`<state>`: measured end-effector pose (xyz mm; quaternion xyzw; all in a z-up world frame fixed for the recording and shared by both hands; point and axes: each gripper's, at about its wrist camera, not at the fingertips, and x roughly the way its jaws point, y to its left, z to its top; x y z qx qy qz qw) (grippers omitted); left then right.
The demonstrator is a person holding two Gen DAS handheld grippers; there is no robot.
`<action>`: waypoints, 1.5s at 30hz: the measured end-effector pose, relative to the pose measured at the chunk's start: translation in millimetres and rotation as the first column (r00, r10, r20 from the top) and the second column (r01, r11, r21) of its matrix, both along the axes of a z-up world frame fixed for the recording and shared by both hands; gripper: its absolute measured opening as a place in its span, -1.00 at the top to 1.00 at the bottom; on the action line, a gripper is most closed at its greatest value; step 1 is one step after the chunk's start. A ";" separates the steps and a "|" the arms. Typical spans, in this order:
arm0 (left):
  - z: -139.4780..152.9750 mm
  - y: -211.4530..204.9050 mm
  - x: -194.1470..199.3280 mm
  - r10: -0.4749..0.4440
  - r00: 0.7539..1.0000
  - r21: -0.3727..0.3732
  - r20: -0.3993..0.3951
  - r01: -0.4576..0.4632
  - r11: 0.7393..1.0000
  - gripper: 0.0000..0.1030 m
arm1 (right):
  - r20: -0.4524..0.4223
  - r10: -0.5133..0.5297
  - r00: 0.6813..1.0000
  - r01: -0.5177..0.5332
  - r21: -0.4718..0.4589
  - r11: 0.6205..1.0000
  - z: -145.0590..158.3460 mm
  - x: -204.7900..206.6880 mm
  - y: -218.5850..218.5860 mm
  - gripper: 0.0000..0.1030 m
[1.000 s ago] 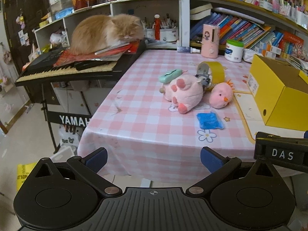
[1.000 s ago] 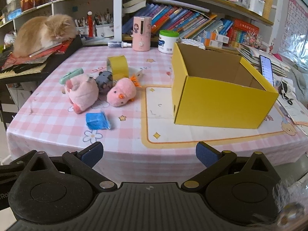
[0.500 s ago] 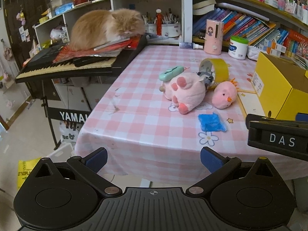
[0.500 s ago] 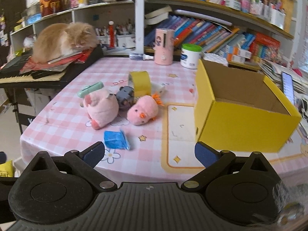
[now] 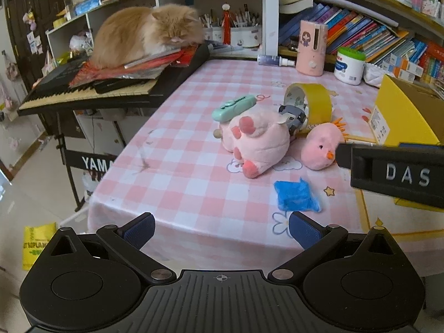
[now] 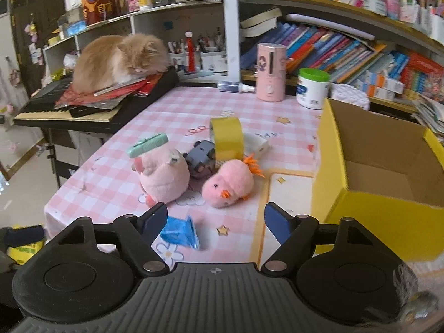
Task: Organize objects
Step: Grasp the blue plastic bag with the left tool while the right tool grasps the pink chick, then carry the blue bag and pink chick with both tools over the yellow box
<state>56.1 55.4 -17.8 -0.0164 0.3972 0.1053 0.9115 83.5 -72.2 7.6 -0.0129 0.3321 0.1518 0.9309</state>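
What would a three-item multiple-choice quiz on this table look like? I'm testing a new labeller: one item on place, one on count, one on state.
1. Where does the cat lie?
A. in the yellow box
B. on the papers on the keyboard
C. on the tablecloth

2. How many pink plush toys lie on the table?
A. one
B. two
C. four

3. What is in the yellow box?
A. nothing visible
B. the tape roll
C. a plush toy

Answers:
1 B: the cat rests on red papers covering the keyboard.
2 B: a plush pig and a plush chick.
3 A: the right wrist view shows only bare cardboard inside; the tape roll stands on the table.
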 end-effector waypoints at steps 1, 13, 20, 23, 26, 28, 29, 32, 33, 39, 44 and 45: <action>-2.0 -1.0 3.7 0.002 1.000 -0.005 -0.006 -0.002 1.000 -0.98 | 0.000 0.015 1.000 -0.015 0.008 1.000 0.1 4.8 -0.5 -0.42; -23.2 -27.6 47.9 -0.096 0.995 -0.103 -0.011 0.095 0.990 -0.70 | -0.018 0.096 0.995 -0.096 -0.002 0.995 -9.3 62.4 -4.4 -0.25; -40.9 -38.7 74.0 -0.132 0.989 -0.096 -0.059 0.126 0.987 -0.23 | -0.038 0.097 0.995 -0.097 -0.002 0.995 -13.3 89.8 -10.3 -0.25; -45.3 -38.6 77.7 -0.142 0.988 -0.120 -0.068 0.133 0.984 0.11 | -0.039 0.107 0.993 -0.108 -0.012 0.994 -15.2 97.4 -8.8 -0.28; -43.6 -35.1 77.8 -0.144 0.988 -0.135 -0.059 0.135 0.982 0.21 | -0.052 0.117 0.992 -0.119 -0.038 0.992 -19.8 103.9 -5.2 -0.39; -42.2 -29.1 78.9 -0.128 0.990 -0.146 -0.054 0.119 0.982 0.23 | -0.069 0.123 0.990 -0.126 -0.054 0.991 -24.6 108.3 -1.9 -0.48; -41.3 -25.5 78.3 -0.115 0.992 -0.148 -0.049 0.107 0.983 0.23 | -0.075 0.125 0.989 -0.129 -0.058 0.990 -27.3 110.4 -0.2 -0.53; -37.7 -13.5 76.6 -0.069 0.997 -0.157 -0.038 0.062 0.986 0.23 | -0.101 0.125 0.987 -0.134 -0.085 0.987 -35.9 118.9 6.6 -0.54; -37.0 -9.8 77.1 -0.056 0.998 -0.161 -0.036 0.049 0.986 0.23 | -0.113 0.121 0.986 -0.132 -0.093 0.987 -39.5 122.2 8.5 -0.54; -31.9 4.7 73.9 -0.027 0.999 -0.174 -0.029 0.021 0.984 0.24 | -0.186 0.106 0.977 -0.126 -0.099 0.987 -60.3 144.0 13.8 -0.60; -25.7 9.3 65.8 -0.029 0.999 -0.165 -0.018 0.026 0.986 0.24 | -0.261 0.074 0.963 -0.095 -0.069 0.993 -74.5 159.4 12.2 -0.31; -24.6 10.6 65.0 -0.030 0.999 -0.163 -0.016 0.027 0.986 0.24 | -0.277 0.074 0.958 -0.092 -0.054 0.994 -76.9 160.2 10.9 -0.24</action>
